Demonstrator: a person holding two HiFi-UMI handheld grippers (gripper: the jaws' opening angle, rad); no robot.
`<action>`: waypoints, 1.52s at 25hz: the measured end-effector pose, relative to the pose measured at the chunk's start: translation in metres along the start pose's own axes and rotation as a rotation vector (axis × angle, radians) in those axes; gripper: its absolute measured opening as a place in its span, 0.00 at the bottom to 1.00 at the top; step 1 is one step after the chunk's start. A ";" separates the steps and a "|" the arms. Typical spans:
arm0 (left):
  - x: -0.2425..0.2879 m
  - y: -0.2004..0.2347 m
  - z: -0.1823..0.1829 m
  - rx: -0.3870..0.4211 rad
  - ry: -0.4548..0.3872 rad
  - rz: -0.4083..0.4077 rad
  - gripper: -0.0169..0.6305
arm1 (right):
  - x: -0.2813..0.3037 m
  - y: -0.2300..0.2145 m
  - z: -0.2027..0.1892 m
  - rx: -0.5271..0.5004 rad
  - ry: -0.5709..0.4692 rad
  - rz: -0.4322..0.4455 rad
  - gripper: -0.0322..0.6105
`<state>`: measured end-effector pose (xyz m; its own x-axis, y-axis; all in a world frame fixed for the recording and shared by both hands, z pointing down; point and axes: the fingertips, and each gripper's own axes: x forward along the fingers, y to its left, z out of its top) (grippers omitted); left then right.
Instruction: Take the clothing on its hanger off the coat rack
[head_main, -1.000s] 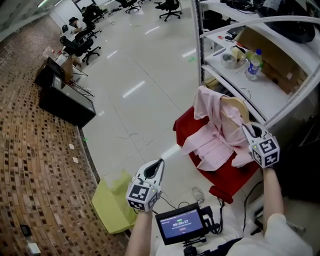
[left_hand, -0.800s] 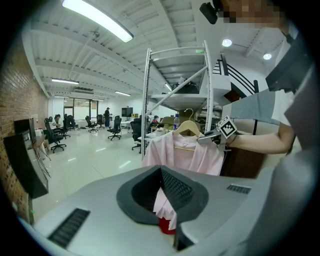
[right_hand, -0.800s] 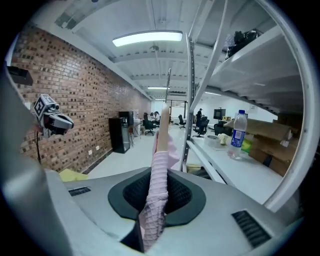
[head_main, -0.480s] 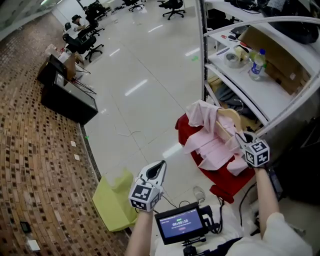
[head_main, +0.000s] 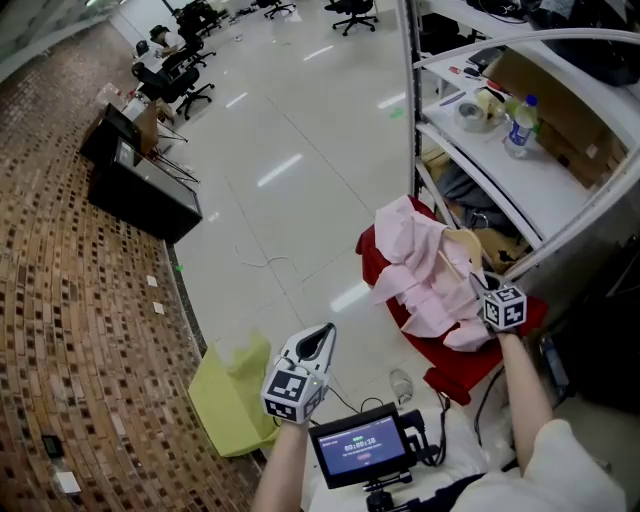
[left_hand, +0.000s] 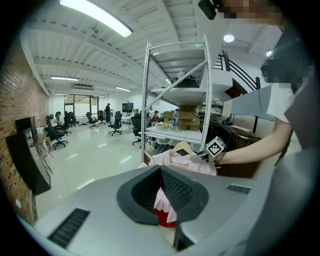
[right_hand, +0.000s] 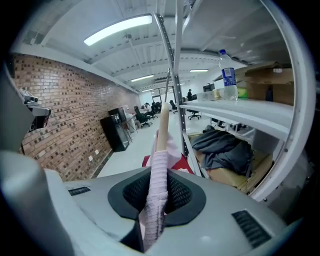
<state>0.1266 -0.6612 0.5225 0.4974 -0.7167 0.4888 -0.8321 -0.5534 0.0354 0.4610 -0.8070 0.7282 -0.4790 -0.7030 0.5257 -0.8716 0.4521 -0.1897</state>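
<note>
A pink garment (head_main: 425, 270) hangs crumpled on a wooden hanger (head_main: 465, 245) just over a red seat (head_main: 455, 352) beside the white rack (head_main: 413, 95). My right gripper (head_main: 481, 284) is shut on the hanger's cloth-wrapped arm. In the right gripper view the wooden arm (right_hand: 161, 125) and a strip of pink cloth (right_hand: 156, 185) run up between the pads of that gripper (right_hand: 158, 172). My left gripper (head_main: 318, 336) hovers low at the front, shut, with nothing in it. The left gripper view looks past that gripper (left_hand: 161, 172) at the garment (left_hand: 172, 160) and hanger (left_hand: 182, 148) ahead.
The rack's shelf (head_main: 500, 170) carries a water bottle (head_main: 520, 125), a tape roll (head_main: 468, 115) and a cardboard box (head_main: 560, 105). Dark clothes (right_hand: 220, 145) lie on its lower shelf. A yellow-green sheet (head_main: 230, 395) lies on the floor. Black cabinets (head_main: 140, 185) stand at the left.
My right gripper has carried the hanger and pink garment down and leftward, away from the rack and closer over the red seat. The left gripper has stayed put.
</note>
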 end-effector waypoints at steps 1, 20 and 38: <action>0.000 -0.001 -0.002 -0.002 0.003 0.001 0.04 | 0.005 -0.004 -0.006 0.010 0.000 -0.005 0.12; -0.020 -0.001 -0.026 -0.016 0.042 0.049 0.04 | 0.091 -0.019 -0.121 0.245 0.161 -0.032 0.12; -0.056 0.011 -0.066 -0.077 0.069 0.135 0.04 | 0.116 -0.018 -0.173 0.323 0.322 -0.097 0.38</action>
<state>0.0730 -0.5989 0.5532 0.3643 -0.7496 0.5526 -0.9078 -0.4182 0.0312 0.4397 -0.8019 0.9356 -0.3819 -0.5044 0.7745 -0.9229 0.1627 -0.3491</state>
